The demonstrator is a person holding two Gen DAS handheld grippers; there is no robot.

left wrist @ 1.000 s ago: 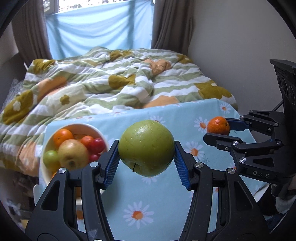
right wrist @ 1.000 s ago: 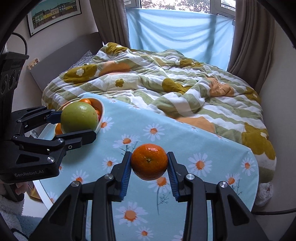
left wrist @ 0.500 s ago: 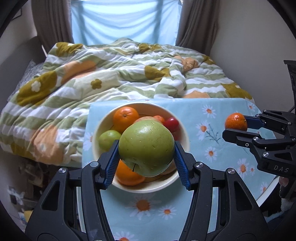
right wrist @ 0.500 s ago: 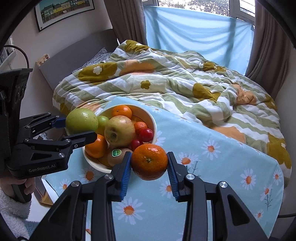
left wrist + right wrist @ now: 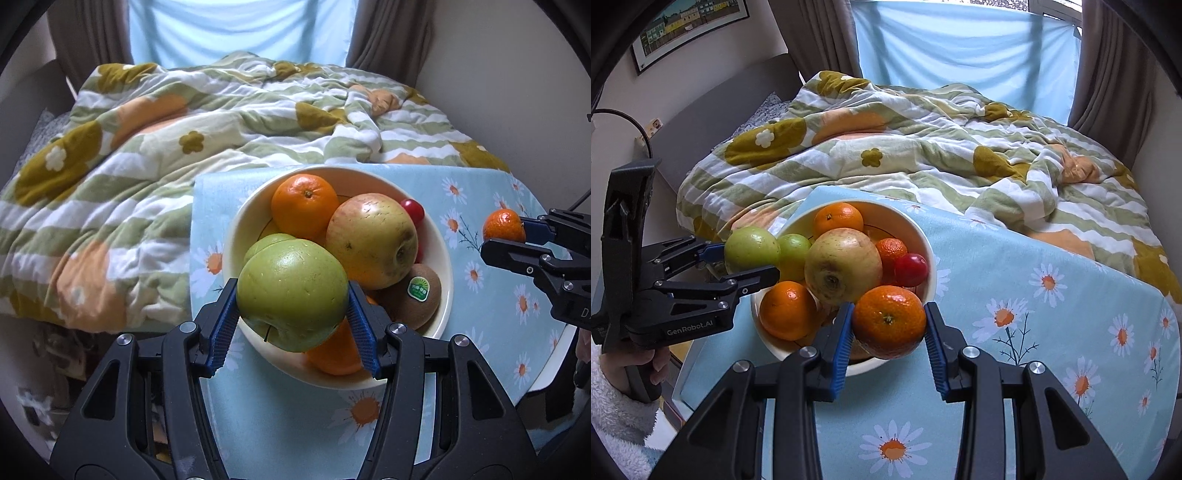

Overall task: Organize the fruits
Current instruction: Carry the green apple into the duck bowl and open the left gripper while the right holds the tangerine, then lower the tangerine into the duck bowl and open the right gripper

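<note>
We see left gripper (image 5: 293,293) jaws clamping green apple (image 5: 291,291), right gripper (image 5: 888,323) jaws clamping mandarin (image 5: 888,321), both over fruit bowl (image 5: 923,236), frame centre.

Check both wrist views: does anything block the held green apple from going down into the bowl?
Yes. The green apple in the left gripper hangs over the bowl, but a smaller green fruit and an orange fill the space beneath.

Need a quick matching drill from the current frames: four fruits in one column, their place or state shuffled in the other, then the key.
1. green apple
2. tangerine
3. kiwi
4. red cherry tomato

A. in the bowl, green sticker showing
B. clamped in the left gripper
C. in the bowl, beside the large yellow-red apple
D. clamped in the right gripper

Pairs: 1-B, 2-D, 3-A, 4-C
</note>
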